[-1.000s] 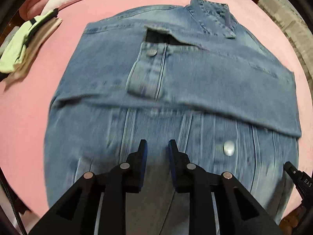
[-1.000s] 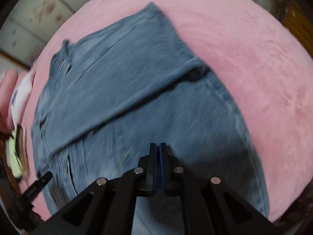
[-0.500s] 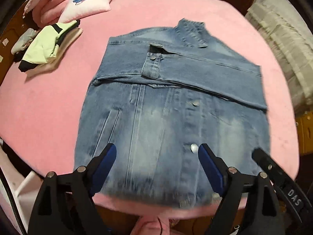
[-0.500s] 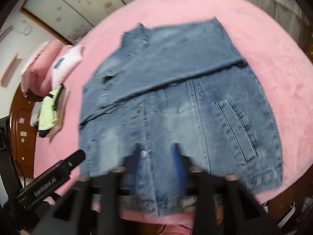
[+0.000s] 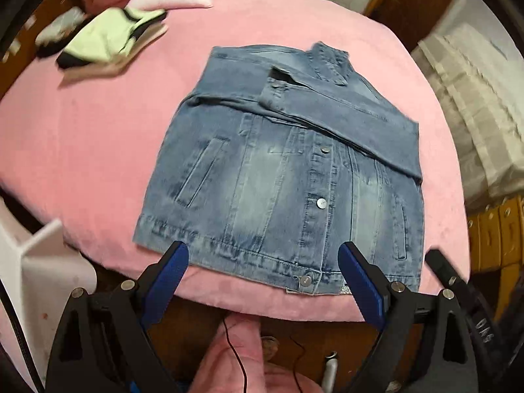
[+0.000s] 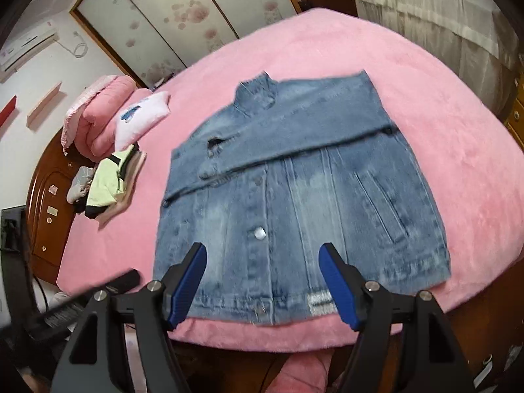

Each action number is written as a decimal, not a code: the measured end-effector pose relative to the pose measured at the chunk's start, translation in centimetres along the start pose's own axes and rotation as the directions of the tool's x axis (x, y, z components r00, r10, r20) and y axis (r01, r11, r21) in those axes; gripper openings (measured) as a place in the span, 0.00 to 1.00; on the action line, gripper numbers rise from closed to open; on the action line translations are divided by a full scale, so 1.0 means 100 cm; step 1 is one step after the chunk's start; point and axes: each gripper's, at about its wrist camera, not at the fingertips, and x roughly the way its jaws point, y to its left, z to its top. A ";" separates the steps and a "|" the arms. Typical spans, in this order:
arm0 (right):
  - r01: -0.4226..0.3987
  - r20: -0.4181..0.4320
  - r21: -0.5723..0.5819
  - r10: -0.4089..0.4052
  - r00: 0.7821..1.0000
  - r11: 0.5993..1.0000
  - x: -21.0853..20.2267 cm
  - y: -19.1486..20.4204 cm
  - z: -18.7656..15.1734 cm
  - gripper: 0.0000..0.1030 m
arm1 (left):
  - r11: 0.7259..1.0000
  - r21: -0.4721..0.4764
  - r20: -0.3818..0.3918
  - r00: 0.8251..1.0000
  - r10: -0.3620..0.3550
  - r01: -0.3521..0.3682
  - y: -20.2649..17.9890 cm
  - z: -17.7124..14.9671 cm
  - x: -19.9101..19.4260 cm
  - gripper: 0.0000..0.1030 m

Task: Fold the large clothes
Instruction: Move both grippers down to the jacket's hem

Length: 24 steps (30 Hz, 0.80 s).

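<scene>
A blue denim jacket (image 5: 281, 177) lies flat and buttoned on the pink bed (image 5: 82, 137), collar at the far end, both sleeves folded across the chest. It also shows in the right wrist view (image 6: 294, 190). My left gripper (image 5: 262, 262) is open and empty, held above the jacket's near hem. My right gripper (image 6: 262, 262) is open and empty too, also raised over the hem. Neither touches the cloth.
A stack of folded clothes with a light green top (image 6: 104, 183) lies at the bed's left side. Pink quilt and white pillow (image 6: 140, 118) sit beyond it. A wooden headboard (image 6: 42, 196) stands left. The bed's near edge (image 6: 294, 334) drops off below the grippers.
Both grippers opened, let go of the jacket, and pulled back and up from it. The jacket now lies still with the sleeves folded across.
</scene>
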 end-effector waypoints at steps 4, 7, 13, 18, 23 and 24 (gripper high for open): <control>-0.061 -0.013 0.092 0.062 0.998 0.994 0.003 -0.030 -0.022 0.69 | 0.998 -0.059 -0.024 0.999 0.036 -0.037 0.026 -0.011 0.011 0.89; -0.116 -0.043 0.224 0.129 0.991 0.968 0.012 -0.064 -0.043 0.69 | 0.993 -0.115 -0.046 0.999 0.026 -0.032 0.045 -0.021 0.024 0.89; -0.102 -0.058 0.410 0.138 0.989 0.906 0.018 -0.128 -0.083 0.69 | 0.967 -0.253 -0.061 0.998 0.024 -0.039 0.087 -0.046 0.055 0.89; -0.084 0.012 0.510 0.090 0.996 0.856 0.022 -0.173 -0.089 0.69 | 0.927 -0.375 -0.027 1.000 -0.002 -0.008 0.110 -0.066 0.079 0.89; -0.073 0.060 0.583 0.046 0.997 0.809 0.035 -0.204 -0.086 0.69 | 0.885 -0.463 0.006 0.999 -0.041 0.039 0.120 -0.081 0.105 0.89; -0.064 0.061 0.593 0.035 0.998 0.802 0.039 -0.208 -0.085 0.69 | 0.879 -0.474 0.011 0.999 -0.039 0.039 0.121 -0.082 0.110 0.89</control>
